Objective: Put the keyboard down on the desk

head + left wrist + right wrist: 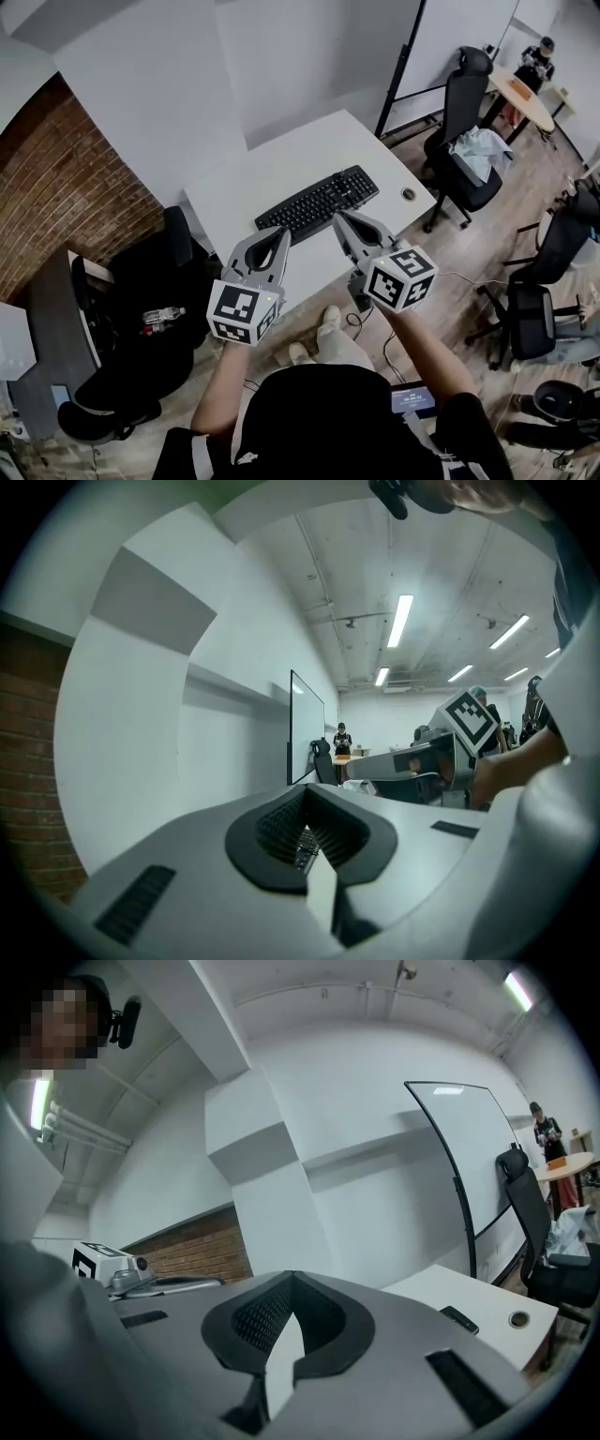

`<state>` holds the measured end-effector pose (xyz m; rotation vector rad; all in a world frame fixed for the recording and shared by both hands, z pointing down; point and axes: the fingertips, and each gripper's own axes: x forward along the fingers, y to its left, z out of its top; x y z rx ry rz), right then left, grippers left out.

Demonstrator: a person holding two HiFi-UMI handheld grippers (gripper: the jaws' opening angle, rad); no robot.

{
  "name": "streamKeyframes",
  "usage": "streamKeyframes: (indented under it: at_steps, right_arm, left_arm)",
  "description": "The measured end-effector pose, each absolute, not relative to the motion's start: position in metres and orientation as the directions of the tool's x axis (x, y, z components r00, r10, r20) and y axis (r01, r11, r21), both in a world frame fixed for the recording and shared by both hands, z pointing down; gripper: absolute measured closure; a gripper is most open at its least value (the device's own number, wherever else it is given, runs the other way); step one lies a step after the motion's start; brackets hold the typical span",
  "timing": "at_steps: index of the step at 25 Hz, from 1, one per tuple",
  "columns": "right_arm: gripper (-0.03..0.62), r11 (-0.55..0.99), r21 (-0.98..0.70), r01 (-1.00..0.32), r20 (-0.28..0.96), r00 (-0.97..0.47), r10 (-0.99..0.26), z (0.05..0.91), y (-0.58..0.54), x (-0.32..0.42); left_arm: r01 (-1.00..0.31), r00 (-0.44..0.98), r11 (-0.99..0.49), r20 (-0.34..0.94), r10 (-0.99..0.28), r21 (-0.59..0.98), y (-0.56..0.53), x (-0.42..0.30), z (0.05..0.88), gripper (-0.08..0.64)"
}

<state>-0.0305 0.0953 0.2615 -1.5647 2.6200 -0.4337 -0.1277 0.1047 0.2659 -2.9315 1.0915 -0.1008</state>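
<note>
The black keyboard (pixel 319 202) lies flat on the white desk (pixel 281 155), slanted across its middle. Both grippers hang in the air over the desk's near edge, just short of the keyboard. My left gripper (pixel 281 232) is shut with nothing in it; its tips point at the keyboard's left end. My right gripper (pixel 339 217) is also shut and empty, close to the keyboard's front edge. In the left gripper view the jaws (pixel 305 797) meet, and the right gripper (pixel 441 761) shows beside them. In the right gripper view a corner of the keyboard (pixel 459 1319) shows on the desk (pixel 469 1293).
A round cable grommet (pixel 408 194) sits at the desk's right corner. A black office chair (pixel 464 141) stands to the right, and a black seat with a bottle (pixel 164 316) to the left by the brick wall (pixel 56 187). A whiteboard (pixel 469 1157) stands behind the desk.
</note>
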Motion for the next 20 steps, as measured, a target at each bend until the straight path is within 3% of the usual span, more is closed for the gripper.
streamKeyframes:
  at_steps: [20]
  right_arm:
    - [0.552, 0.484, -0.199, -0.852, 0.020, -0.498, -0.867, 0.215, 0.142, -0.011]
  left_arm:
    - [-0.667, 0.745, -0.745, 0.016, -0.667, -0.012, 0.143, -0.105, 0.227, 0.548]
